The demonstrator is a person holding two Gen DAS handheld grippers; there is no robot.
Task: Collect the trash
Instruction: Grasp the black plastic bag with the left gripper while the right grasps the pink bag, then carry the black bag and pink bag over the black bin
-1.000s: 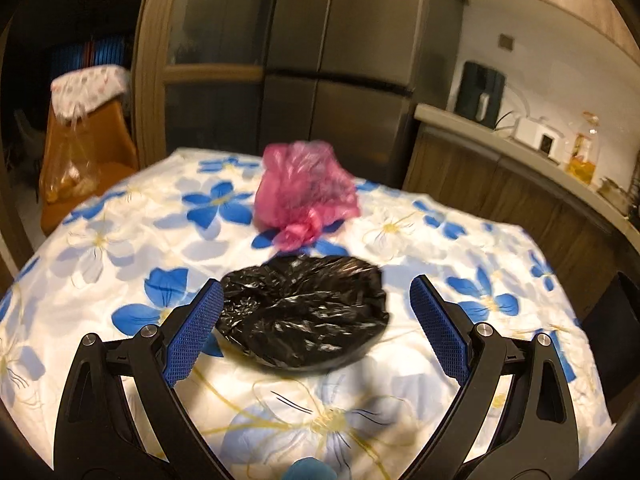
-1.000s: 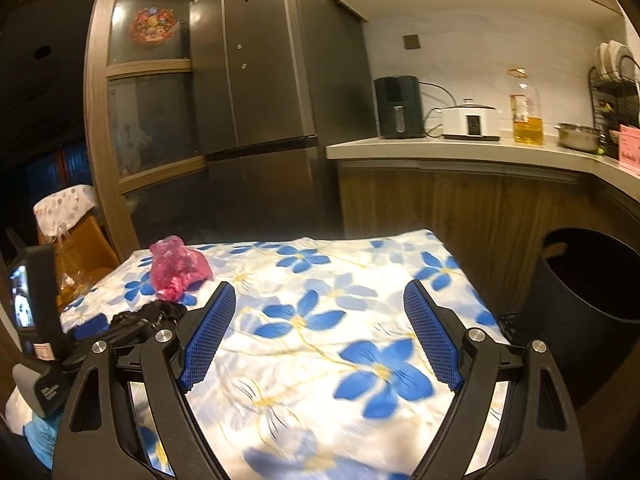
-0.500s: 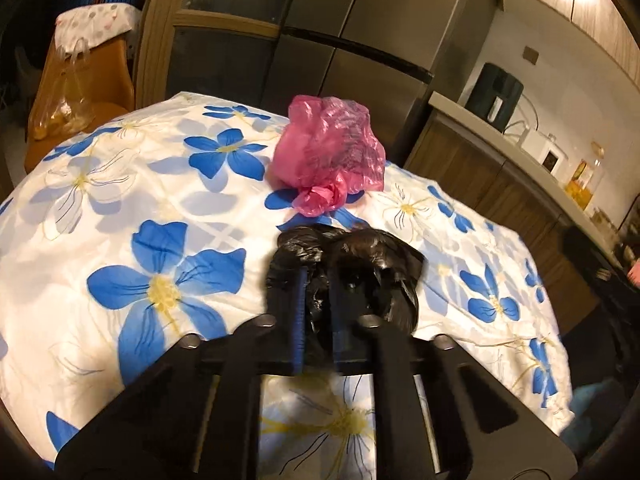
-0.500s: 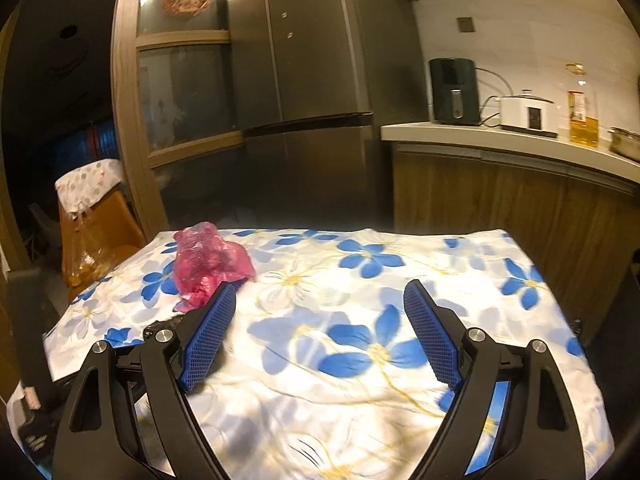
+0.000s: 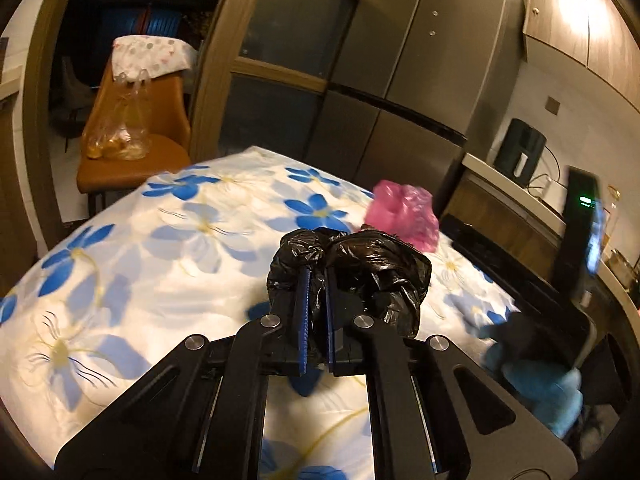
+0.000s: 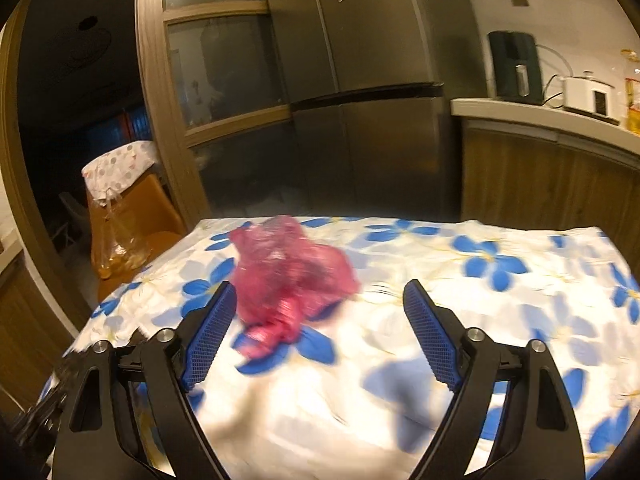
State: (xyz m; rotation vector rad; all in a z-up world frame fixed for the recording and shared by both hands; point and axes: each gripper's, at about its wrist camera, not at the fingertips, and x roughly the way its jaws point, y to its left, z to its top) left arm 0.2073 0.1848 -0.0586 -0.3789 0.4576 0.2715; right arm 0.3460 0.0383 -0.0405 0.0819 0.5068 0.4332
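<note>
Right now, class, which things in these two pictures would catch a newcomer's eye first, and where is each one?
First, the crumpled black bag, pinched in the shut left tongs above the blue-flowered tablecloth. Next, the pink bag lying on that cloth, just ahead of the open right tongs. Behind stands a tall steel fridge.

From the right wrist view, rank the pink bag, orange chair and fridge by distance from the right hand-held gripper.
1. Pink bag, on the table just beyond the open right hand-held gripper.
2. Orange chair, off the table's far left.
3. Fridge, behind the table.
</note>
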